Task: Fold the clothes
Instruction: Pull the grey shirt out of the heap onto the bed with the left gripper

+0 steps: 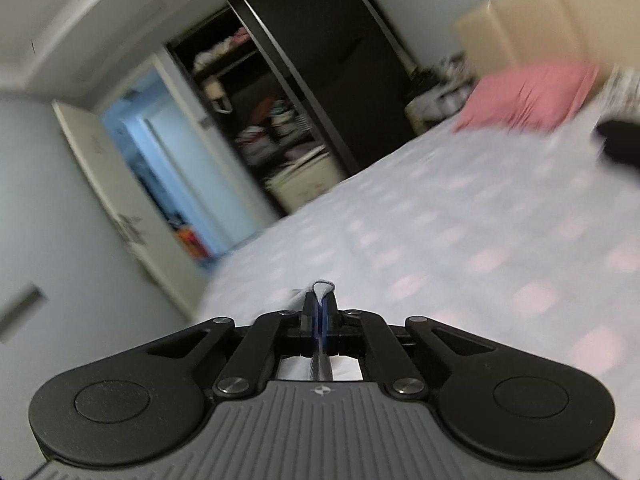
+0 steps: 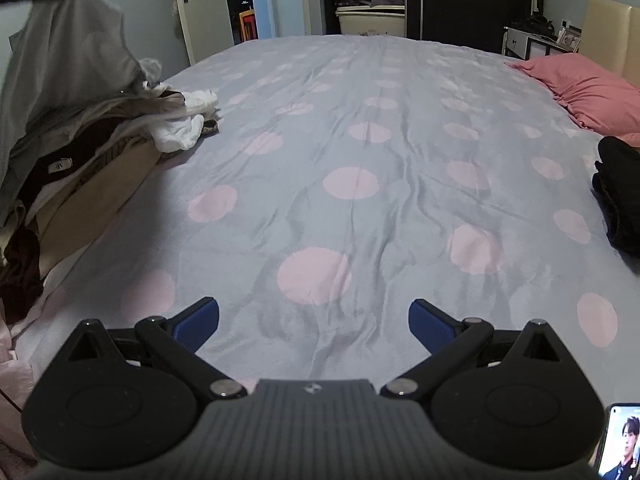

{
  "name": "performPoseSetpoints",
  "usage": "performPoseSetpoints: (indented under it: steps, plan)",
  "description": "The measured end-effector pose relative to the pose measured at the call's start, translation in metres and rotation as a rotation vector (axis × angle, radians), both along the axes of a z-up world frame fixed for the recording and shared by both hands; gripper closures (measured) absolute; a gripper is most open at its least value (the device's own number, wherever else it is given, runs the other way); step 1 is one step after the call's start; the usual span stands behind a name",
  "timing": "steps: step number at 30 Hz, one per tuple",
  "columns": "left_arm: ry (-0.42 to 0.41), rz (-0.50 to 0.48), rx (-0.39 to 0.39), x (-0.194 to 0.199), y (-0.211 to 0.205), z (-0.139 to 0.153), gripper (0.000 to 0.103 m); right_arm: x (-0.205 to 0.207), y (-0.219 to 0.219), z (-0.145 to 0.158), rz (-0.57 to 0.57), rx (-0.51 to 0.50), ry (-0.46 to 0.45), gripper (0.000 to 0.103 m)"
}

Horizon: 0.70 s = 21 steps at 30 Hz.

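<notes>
Left gripper (image 1: pixel 319 304) clenched on soft, limp grey garment (image 2: pixel 68 52), lifted above mixed clothes pile (image 2: pixel 80 152), probably by its edge (blurred); right gripper (image 2: pixel 313 316) released; best taken along a hem.

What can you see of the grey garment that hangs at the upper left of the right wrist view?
The grey garment looks like soft, thin cloth, plain and without a pattern. It hangs lifted above the pile of clothes at the bed's left edge, its lower part draping onto the pile. The left tool is shut on a small fold of grey cloth, seemingly this garment.
</notes>
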<state>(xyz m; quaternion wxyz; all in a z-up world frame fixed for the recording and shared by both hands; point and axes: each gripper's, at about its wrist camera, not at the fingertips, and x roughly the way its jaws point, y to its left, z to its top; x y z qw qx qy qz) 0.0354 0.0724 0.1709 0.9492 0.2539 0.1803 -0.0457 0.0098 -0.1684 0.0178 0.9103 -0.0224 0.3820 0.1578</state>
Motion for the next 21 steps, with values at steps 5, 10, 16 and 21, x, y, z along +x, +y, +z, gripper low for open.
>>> performPoseSetpoints:
  steps: [5,10,16,21]
  plan:
    - [0.075,-0.199,-0.173,-0.034,-0.029,0.039,0.103,-0.006,-0.016,0.004,-0.047,-0.004,-0.013,0.001]
    - [0.152,-0.429,-0.363,-0.063,-0.051,0.070,0.103,-0.008,-0.035,0.010,-0.109,0.006,-0.040,0.001]
    - [0.241,-0.536,-0.526,-0.063,-0.047,0.088,0.103,-0.014,-0.048,0.013,-0.141,0.018,-0.052,0.001]
    - [0.267,-0.383,-0.474,-0.040,-0.025,0.061,0.103,-0.016,-0.050,0.008,-0.131,0.007,-0.041,0.001]
